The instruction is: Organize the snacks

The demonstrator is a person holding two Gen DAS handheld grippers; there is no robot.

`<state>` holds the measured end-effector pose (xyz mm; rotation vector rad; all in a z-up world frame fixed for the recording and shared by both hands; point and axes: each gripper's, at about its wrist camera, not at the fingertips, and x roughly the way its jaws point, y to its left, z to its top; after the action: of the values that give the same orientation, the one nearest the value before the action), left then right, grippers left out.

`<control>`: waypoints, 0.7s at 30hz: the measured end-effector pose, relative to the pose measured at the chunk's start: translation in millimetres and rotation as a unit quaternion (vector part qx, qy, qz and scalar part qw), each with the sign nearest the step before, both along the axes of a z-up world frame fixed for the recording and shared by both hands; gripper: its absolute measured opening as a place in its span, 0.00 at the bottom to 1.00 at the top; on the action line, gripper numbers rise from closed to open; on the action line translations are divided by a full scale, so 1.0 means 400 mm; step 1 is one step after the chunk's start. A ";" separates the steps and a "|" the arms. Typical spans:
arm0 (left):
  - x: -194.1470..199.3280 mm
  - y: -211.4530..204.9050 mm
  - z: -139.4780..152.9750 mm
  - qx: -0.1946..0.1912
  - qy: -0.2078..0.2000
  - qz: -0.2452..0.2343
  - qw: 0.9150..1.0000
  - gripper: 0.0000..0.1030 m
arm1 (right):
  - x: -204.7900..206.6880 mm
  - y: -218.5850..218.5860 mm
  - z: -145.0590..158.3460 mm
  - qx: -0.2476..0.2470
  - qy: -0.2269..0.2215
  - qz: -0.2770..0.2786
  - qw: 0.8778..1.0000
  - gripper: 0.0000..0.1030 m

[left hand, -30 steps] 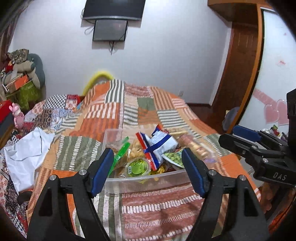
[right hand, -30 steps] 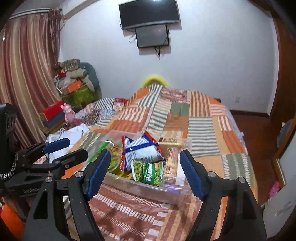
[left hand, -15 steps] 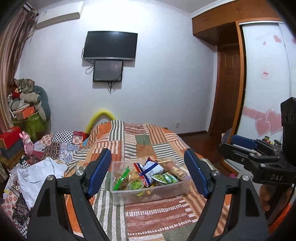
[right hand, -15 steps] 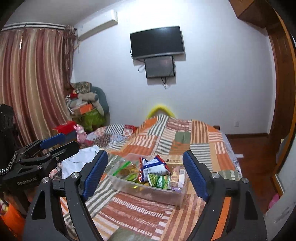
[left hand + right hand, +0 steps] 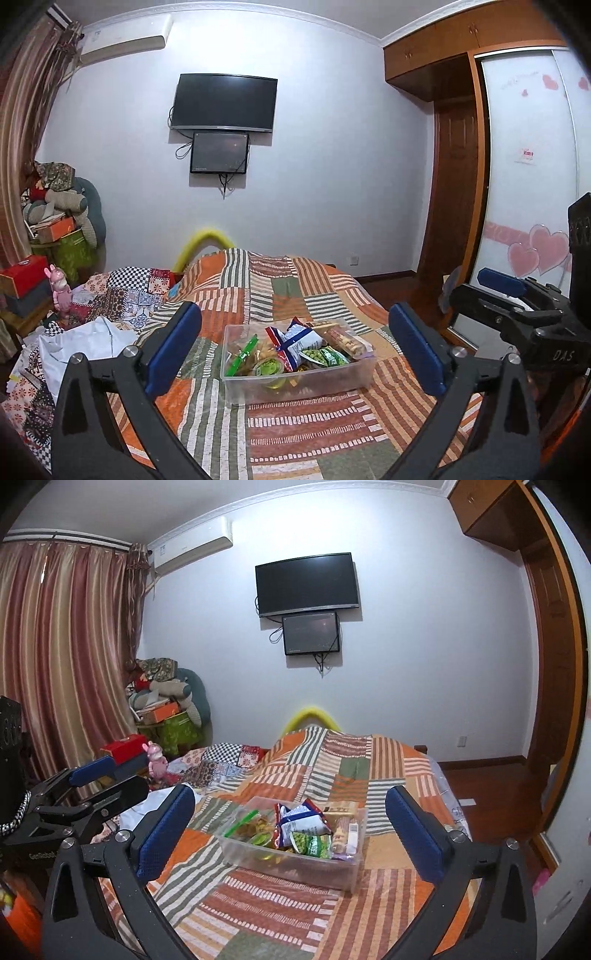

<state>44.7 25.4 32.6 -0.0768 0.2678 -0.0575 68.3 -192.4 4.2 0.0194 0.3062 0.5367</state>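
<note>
a clear plastic bin (image 5: 295,384) sits on a bed covered by a striped patchwork quilt (image 5: 280,288) in orange, green and rust. the bin is open-topped and heaped with snacks: a blue, white and red chip bag (image 5: 295,338) stands tallest near the middle, a green pea packet (image 5: 325,357) lies against its right side, a long cracker sleeve (image 5: 343,339) lies at the right end, a bright green stick packet (image 5: 243,350) leans at the left end, and a round green-lidded cup (image 5: 269,367) sits low at the front. the bin's long axis runs across the bed, left to right in the left wrist view; the cracker sleeve points from front toward the back right corner. the left gripper (image 5: 295,354) hangs in the air well short of the bin, its blue-padded jaws spread wide and holding nothing. the right gripper (image 5: 291,840) does the same from the other side, jaws wide apart and empty, with the bin (image 5: 291,864) framed between them. bare quilt surrounds the bin on all sides, with a broad stretch between it and both grippers. the bed's right edge drops to a wooden floor (image 5: 491,779). at the bed's left, loose white cloth (image 5: 85,343) and patterned fabric are piled. a television (image 5: 224,102) hangs on the far wall.
</note>
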 end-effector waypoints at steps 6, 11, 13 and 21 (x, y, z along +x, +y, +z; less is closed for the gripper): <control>0.000 -0.002 -0.008 0.000 0.003 -0.001 1.000 1.00 | 0.004 0.001 -0.003 0.001 0.000 0.000 1.000 1.00; -0.002 0.000 -0.011 -0.001 0.005 0.000 1.000 1.00 | 0.002 -0.001 -0.006 0.001 0.002 0.001 1.000 1.00; -0.001 0.003 -0.013 -0.001 0.006 0.000 1.000 1.00 | 0.002 -0.001 -0.006 0.001 0.003 0.001 1.000 1.00; 0.000 0.005 -0.014 -0.002 0.007 0.001 1.000 1.00 | -0.002 -0.003 -0.007 0.001 0.005 0.001 1.000 1.00</control>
<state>44.8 27.4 27.0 -0.0811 0.2813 -0.0545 67.4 -193.7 1.3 0.0247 0.3157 0.5397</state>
